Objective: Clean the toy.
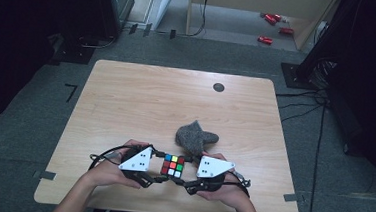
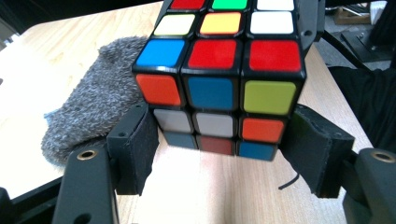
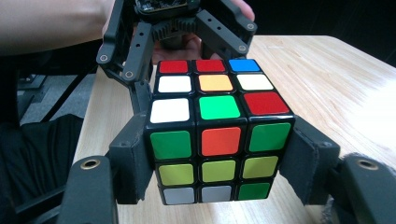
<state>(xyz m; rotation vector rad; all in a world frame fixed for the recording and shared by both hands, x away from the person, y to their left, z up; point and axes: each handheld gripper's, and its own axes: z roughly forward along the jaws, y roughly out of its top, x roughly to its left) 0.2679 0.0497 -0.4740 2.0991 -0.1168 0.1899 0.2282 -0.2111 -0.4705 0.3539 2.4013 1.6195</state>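
Note:
A Rubik's cube (image 1: 172, 165) is held between my two grippers near the table's front edge. In the left gripper view, my left gripper (image 2: 219, 149) has both pads against the lower layers of the cube (image 2: 219, 88), one on each side. In the right gripper view, my right gripper (image 3: 217, 163) is shut on the opposite end of the cube (image 3: 217, 135), with the pads flat on its side faces. Behind the cube there, the left gripper (image 3: 177, 28) and the hand holding it face me. Seen from above, the left gripper (image 1: 161, 172) and right gripper (image 1: 183, 175) meet at the cube.
A grey woolly cloth item (image 1: 195, 136) lies on the wooden table (image 1: 126, 96) just behind the cube, and appears beside the cube (image 2: 93, 107) in the left gripper view. A small black disc (image 1: 219, 87) sits near the table's far edge. Red objects (image 1: 272, 19) lie on the floor beyond.

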